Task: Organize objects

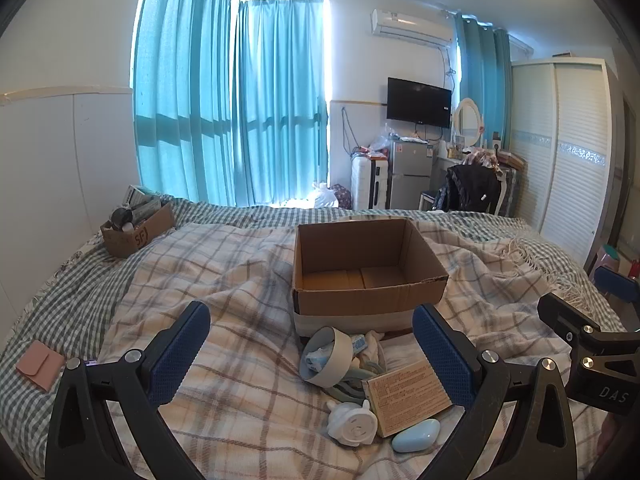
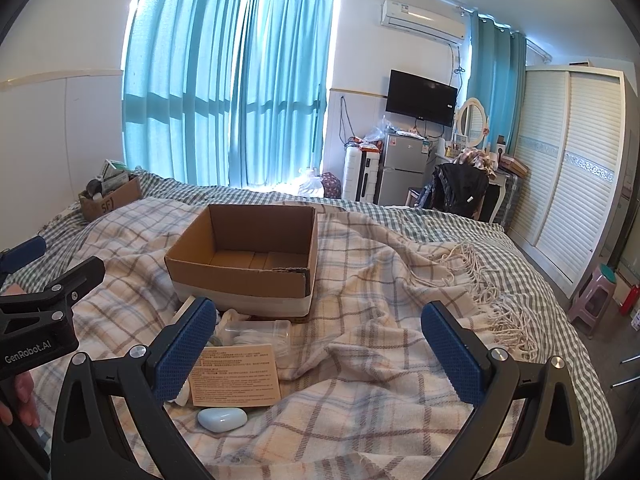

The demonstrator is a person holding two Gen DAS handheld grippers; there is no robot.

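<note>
An open cardboard box (image 1: 366, 268) sits on the plaid blanket (image 1: 224, 280) in the middle of the bed, its inside bare. Just in front of its near wall lies a small heap: a round white-rimmed fan (image 1: 325, 356) tipped on its side, a tan printed box (image 1: 408, 394) flat beside it, a white pig-shaped figure (image 1: 352, 426) and a pale blue pebble-shaped case (image 1: 416, 435) nearest the camera. The right wrist view also shows a clear plastic container (image 2: 258, 332) between the cardboard box and the tan one.

The left gripper (image 1: 312, 354) hovers over this heap, jaws spread wide and holding nothing — the right gripper (image 2: 316, 348) is likewise spread and empty, above bare blanket to the heap's right.

Further off, a smaller carton (image 1: 136, 230) full of clutter stands by the wall, and a pink wallet (image 1: 40, 365) lies at the bed's left edge.
</note>
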